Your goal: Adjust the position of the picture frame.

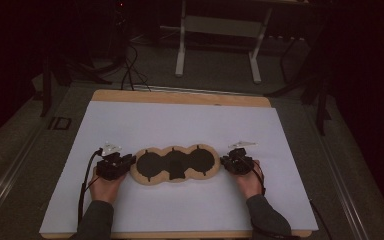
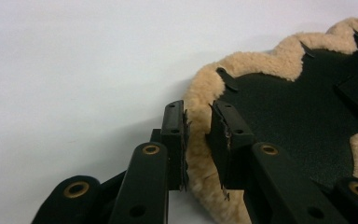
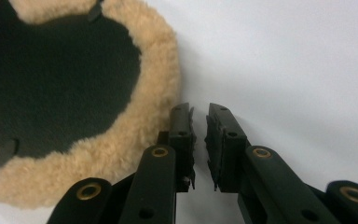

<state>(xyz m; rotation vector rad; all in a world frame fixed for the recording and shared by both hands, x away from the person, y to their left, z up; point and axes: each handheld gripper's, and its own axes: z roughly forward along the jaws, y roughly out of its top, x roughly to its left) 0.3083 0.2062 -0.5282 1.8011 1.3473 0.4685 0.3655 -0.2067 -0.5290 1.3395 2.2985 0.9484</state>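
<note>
Fleece-edged black pad (image 1: 175, 164) on white table sheet (image 1: 180, 125), left gripper (image 2: 198, 140) straddling its fleece rim, right gripper (image 3: 199, 140) beside it, narrowly parted, empty

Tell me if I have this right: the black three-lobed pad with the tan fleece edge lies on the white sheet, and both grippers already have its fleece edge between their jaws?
Not quite. Only the left gripper has the tan fleece edge of the black three-lobed pad between its jaws, as the left gripper view shows. In the right gripper view, the right gripper sits beside the pad with bare white sheet in its narrow gap.
</note>
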